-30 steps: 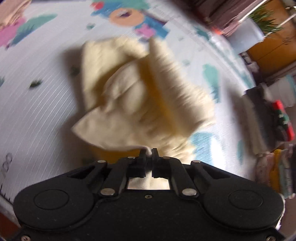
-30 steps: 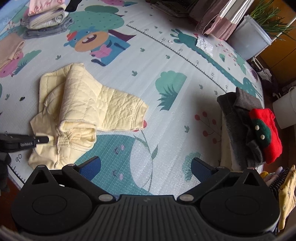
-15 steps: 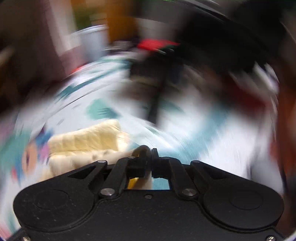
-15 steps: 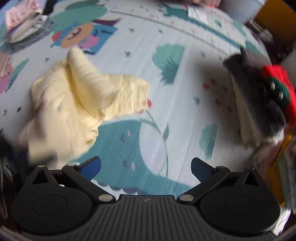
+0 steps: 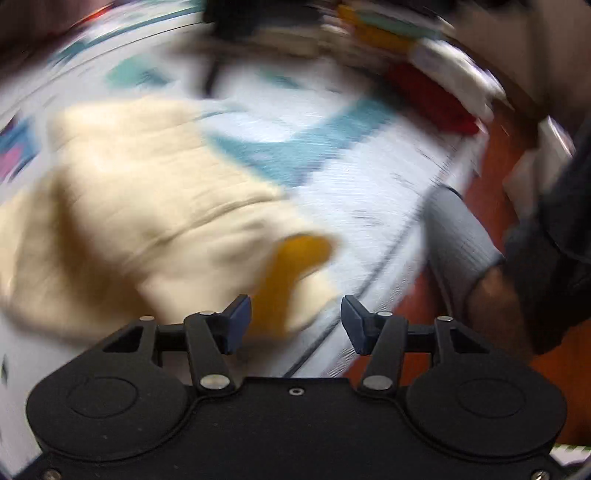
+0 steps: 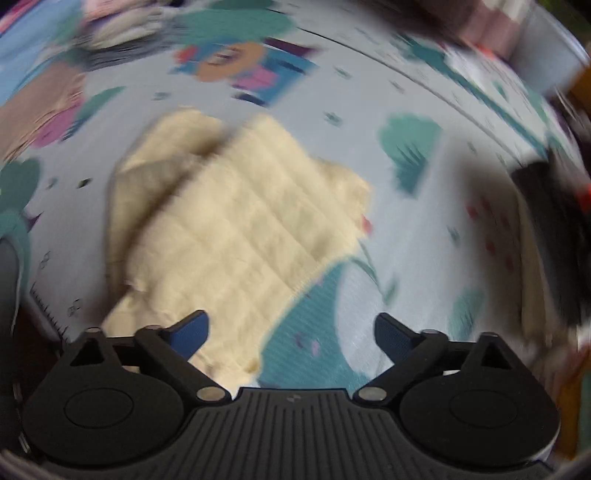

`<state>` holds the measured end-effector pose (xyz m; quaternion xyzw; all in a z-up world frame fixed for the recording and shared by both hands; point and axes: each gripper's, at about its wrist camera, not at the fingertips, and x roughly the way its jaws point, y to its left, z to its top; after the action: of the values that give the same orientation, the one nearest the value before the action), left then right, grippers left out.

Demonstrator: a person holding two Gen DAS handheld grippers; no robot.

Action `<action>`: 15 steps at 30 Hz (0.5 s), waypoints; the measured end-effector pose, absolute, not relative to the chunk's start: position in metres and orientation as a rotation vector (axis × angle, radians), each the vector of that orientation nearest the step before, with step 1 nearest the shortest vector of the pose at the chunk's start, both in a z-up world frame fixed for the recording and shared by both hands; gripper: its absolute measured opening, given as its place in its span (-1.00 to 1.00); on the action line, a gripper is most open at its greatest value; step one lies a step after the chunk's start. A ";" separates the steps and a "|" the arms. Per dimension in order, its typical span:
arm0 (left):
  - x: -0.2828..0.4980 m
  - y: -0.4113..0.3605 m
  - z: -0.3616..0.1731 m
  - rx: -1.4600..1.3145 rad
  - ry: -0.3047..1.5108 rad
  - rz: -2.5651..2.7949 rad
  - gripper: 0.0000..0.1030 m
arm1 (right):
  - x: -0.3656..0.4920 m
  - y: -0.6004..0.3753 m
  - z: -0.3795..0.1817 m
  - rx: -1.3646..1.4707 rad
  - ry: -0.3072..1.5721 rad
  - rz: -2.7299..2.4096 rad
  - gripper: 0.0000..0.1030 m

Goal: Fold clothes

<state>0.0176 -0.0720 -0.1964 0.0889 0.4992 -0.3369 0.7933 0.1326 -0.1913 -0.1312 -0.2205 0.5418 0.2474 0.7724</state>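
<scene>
A pale yellow quilted garment (image 6: 243, 229) lies folded over on the cartoon-printed play mat (image 6: 424, 236). In the blurred left wrist view the same garment (image 5: 147, 214) spreads to the left, with a darker yellow fold (image 5: 291, 266) just ahead of the jaws. My left gripper (image 5: 295, 317) hovers over the garment's near edge; its jaws are opening and nothing is pinched between the pads. My right gripper (image 6: 291, 332) hangs above the garment's lower edge, jaws wide but closing, with cloth under the left fingertip (image 6: 192, 330) only.
A dark grey and red pile of clothes (image 6: 554, 206) sits at the mat's right edge. Folded clothes (image 6: 110, 26) lie at the far left corner. A person's grey sleeve and hand (image 5: 465, 251) reach in at the right of the left wrist view, over a red-brown floor (image 5: 491, 184).
My left gripper was shut on the garment's edge, swung round sharply, and now stands open with the cloth released. The garment has been folded over. My right gripper has dropped closer to it.
</scene>
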 end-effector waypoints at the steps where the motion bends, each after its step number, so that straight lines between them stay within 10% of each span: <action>1: 0.025 -0.054 -0.197 0.138 1.099 -0.666 0.03 | 0.126 -0.181 -0.131 -0.511 1.161 0.571 0.62; 15: 0.032 0.072 -0.225 -0.428 1.080 0.250 0.03 | 0.002 -0.075 -0.202 -1.159 0.851 0.742 0.89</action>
<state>0.0319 0.0722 -0.2246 -0.2015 0.5090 0.1179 0.8285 0.0020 -0.0750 -0.2017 -0.5184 0.3804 0.3317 0.6903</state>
